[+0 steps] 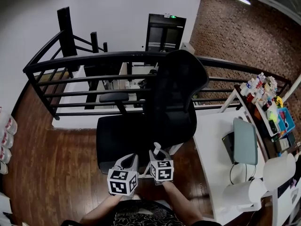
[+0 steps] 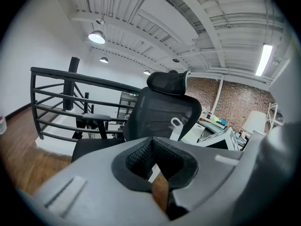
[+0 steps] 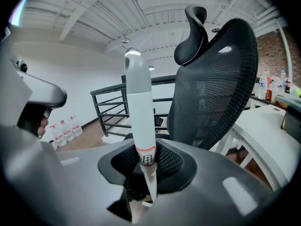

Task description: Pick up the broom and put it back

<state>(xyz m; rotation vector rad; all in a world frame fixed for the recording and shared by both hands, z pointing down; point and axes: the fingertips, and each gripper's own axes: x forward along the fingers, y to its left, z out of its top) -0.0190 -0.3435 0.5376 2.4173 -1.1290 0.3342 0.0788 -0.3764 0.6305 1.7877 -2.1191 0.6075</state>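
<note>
The broom shows only as a white and grey handle (image 3: 138, 102), standing upright between the jaws of my right gripper (image 3: 143, 159), which is shut on it just below a red-ringed label. In the head view its grey top (image 1: 157, 149) pokes up above the right gripper (image 1: 158, 158) at the bottom centre. The brush end is hidden. My left gripper (image 1: 128, 163) sits close beside it on the left, shut with nothing in it (image 2: 151, 145). From the left gripper view the handle's hanging loop (image 2: 175, 124) shows just beyond the jaws.
A black mesh office chair (image 1: 160, 107) stands right ahead of both grippers. A black railing (image 1: 94, 60) runs behind it. On the right is a white desk (image 1: 211, 145) with a screen (image 1: 245, 140) and paper rolls (image 1: 280, 171). Bottles (image 1: 5, 135) line the left wall.
</note>
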